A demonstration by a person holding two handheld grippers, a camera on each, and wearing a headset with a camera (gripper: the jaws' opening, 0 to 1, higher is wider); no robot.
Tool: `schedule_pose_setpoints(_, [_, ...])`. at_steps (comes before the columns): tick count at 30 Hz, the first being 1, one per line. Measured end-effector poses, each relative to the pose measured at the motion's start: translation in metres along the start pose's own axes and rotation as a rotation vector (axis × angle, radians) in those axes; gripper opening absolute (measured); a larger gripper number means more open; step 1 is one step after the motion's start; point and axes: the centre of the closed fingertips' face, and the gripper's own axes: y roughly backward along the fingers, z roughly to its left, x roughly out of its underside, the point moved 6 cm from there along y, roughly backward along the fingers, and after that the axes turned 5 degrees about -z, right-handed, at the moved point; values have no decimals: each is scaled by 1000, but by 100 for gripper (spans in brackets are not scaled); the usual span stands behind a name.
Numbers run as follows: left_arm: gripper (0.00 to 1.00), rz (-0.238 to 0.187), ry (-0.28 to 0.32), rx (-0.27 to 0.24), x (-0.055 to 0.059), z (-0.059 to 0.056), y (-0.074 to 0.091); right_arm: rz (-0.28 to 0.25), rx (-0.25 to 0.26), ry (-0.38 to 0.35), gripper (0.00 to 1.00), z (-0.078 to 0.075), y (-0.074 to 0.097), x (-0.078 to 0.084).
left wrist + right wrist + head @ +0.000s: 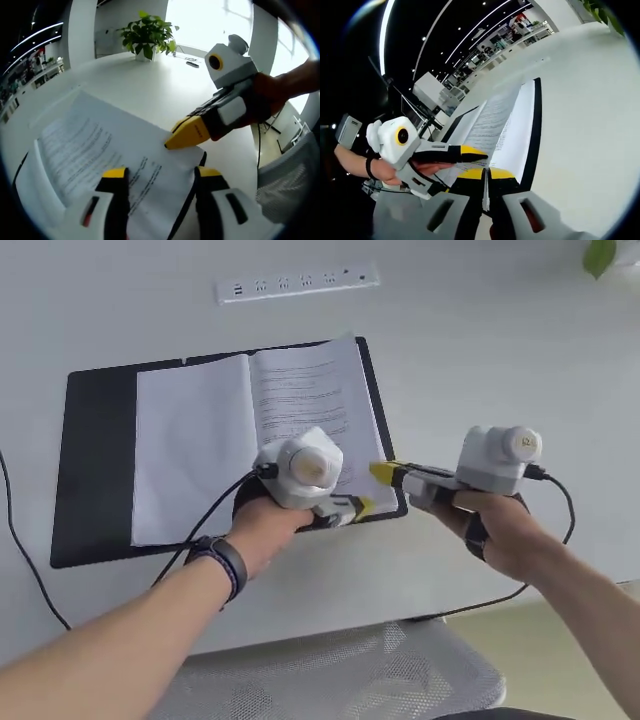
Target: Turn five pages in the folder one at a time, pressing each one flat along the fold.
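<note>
We count one folder (95,480) on one bench (480,360), two grippers, the left gripper (160,174) and the right gripper (486,172), one power strip (297,282), one plant (147,35), one wristband (225,562) and one chair (350,670).

No word, number or brand can be read. The right-hand page (305,390) of the open folder (95,470) carries rows of dark print. In the head view these are too small to make out. In the left gripper view the same page (90,145) shows them only as blurred lines, and in the right gripper view (492,125) as fine grey streaks. Any marking on the power strip (297,282) on the desk (480,350) is too small to tell.
</note>
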Motion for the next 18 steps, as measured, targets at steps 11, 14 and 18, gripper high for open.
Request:
schedule_pose_setpoints(11, [60,-29,26,-3,-4,-1,28,38,61,257,0,20,2,-3])
schedule_pose_setpoints(14, [61,-44,28,-18,-5,1,37,23,50,250,0,28,2,-7])
schedule_pose_setpoints(18, [62,-56,36,-43,-2,7,50,-11,46,212,0,31,2,-11])
